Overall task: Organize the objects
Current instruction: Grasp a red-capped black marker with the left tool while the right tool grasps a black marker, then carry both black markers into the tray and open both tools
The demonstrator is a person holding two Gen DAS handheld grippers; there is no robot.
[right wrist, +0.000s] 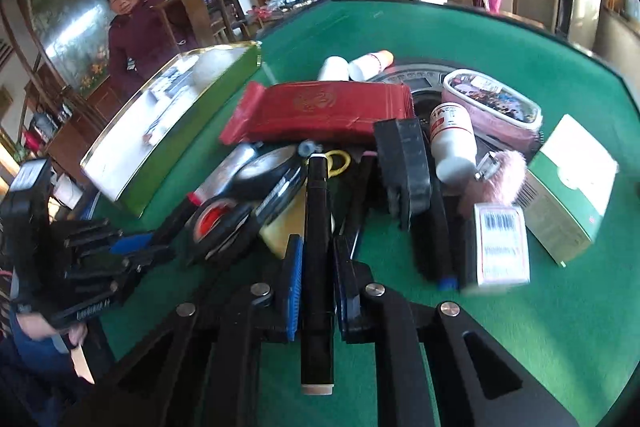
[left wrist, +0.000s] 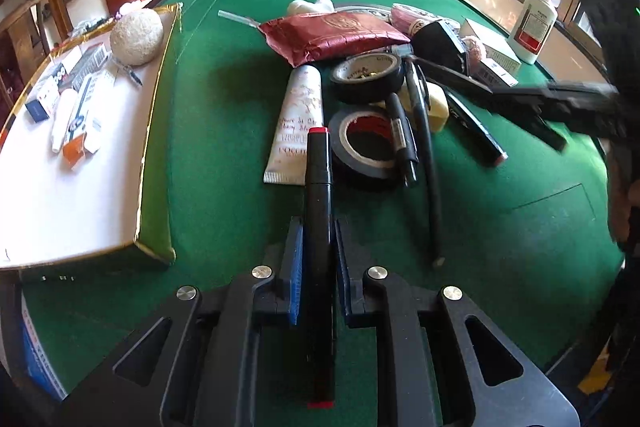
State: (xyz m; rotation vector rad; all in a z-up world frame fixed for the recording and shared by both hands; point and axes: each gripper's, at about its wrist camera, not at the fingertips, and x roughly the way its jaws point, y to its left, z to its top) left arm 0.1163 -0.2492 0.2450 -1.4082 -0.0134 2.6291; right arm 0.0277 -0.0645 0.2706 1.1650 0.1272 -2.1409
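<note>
Markers: left hand-held gripper (left wrist: 316, 243) clamps a red-capped marker (left wrist: 318, 187), right hand-held gripper (right wrist: 316, 259) a white-tipped one (right wrist: 318, 227); green box (left wrist: 156, 163) holds tubes.

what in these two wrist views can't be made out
- Left wrist view: the right gripper is motion-blurred at the right edge; its jaws are unreadable there.
- Right wrist view: the barcoded box is blurred, print illegible.
- Right wrist view: the tray contents are washed out by glare.
</note>
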